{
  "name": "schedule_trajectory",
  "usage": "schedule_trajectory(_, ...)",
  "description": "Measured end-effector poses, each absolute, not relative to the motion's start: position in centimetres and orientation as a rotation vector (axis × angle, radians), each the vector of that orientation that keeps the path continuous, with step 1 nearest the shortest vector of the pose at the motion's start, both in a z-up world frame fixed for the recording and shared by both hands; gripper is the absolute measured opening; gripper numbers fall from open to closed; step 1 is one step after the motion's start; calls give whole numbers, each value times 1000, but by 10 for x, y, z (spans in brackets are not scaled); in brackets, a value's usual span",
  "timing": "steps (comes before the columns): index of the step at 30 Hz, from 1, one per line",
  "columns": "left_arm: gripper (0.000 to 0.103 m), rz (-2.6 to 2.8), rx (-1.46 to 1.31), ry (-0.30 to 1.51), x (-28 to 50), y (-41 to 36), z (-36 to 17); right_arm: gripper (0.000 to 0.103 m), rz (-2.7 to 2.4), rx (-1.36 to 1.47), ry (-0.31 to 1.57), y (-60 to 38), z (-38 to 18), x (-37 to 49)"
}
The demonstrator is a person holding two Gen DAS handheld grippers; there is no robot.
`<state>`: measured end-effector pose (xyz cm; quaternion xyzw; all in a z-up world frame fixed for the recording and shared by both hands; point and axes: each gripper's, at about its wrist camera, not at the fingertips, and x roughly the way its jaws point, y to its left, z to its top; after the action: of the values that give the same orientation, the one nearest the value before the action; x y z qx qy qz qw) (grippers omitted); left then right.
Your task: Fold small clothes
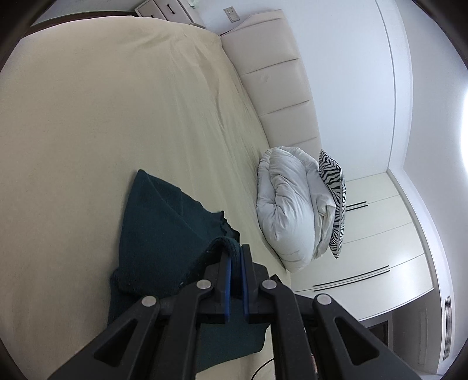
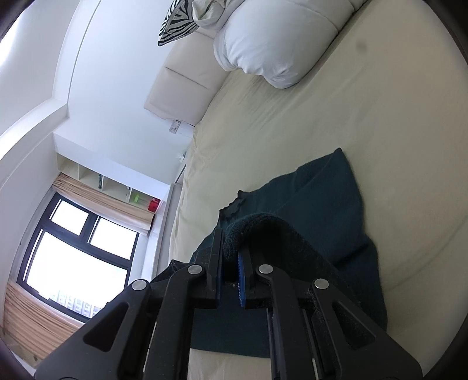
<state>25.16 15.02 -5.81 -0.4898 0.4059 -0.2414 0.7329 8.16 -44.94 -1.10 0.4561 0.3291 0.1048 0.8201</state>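
Near edge of dark green garment [image 1: 163, 233] hidden behind left tongs [image 1: 236, 257], zebra cushion [image 2: 177, 22] cut off by frame top

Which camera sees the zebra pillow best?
The left wrist view: the whole zebra pillow shows there, standing on edge behind the white duvet, stripes clear. In the right wrist view the zebra pillow is cut off by the top edge and partly hidden by the duvet.
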Motion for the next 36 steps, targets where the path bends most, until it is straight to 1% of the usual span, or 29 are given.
schedule_trajectory(11, 7, -434, -1054, 968, 333, 129, -104, 7, 97, 975, 772, -465, -71, 200)
schedule_trajectory(14, 8, -398, -1063, 981, 350, 127, -117, 11, 67, 994, 791, -469, -89, 226)
schedule_trajectory(15, 12, -374, -1061, 980, 355, 128, -119, 11, 60, 1003, 795, -472, -94, 231)
schedule_trajectory(16, 26, -358, -1073, 979, 359, 130, -122, 11, 49, 1003, 806, -473, -100, 237)
schedule_trajectory(17, 35, -354, -1094, 973, 361, 132, -124, 13, 24, 990, 827, -473, -105, 243)
schedule_trajectory(18, 47, -350, -1104, 964, 362, 133, -123, 15, 9, 985, 846, -473, -111, 248)
schedule_trajectory(19, 50, -348, -1100, 950, 360, 134, -121, 17, 7, 991, 853, -473, -115, 251)
schedule_trajectory(20, 51, -353, -1083, 940, 356, 135, -117, 24, 1, 993, 853, -473, -118, 248)
schedule_trajectory(21, 51, -358, -1071, 938, 353, 135, -114, 39, -13, 986, 847, -473, -118, 247)
schedule_trajectory(23, 51, -372, -1059, 926, 340, 136, -109, 56, -33, 973, 798, -476, -111, 242)
schedule_trajectory(24, 51, -375, -1046, 923, 332, 136, -106, 60, -44, 967, 788, -478, -107, 239)
schedule_trajectory(28, 51, -386, -930, 918, 295, 130, -94, 60, -29, 912, 781, -475, -90, 218)
schedule_trajectory(31, 51, -395, -850, 925, 262, 120, -93, 60, -12, 787, 814, -459, -80, 196)
schedule_trajectory(36, 51, -372, -739, 955, 214, 109, -102, 60, -11, 674, 838, -438, -82, 143)
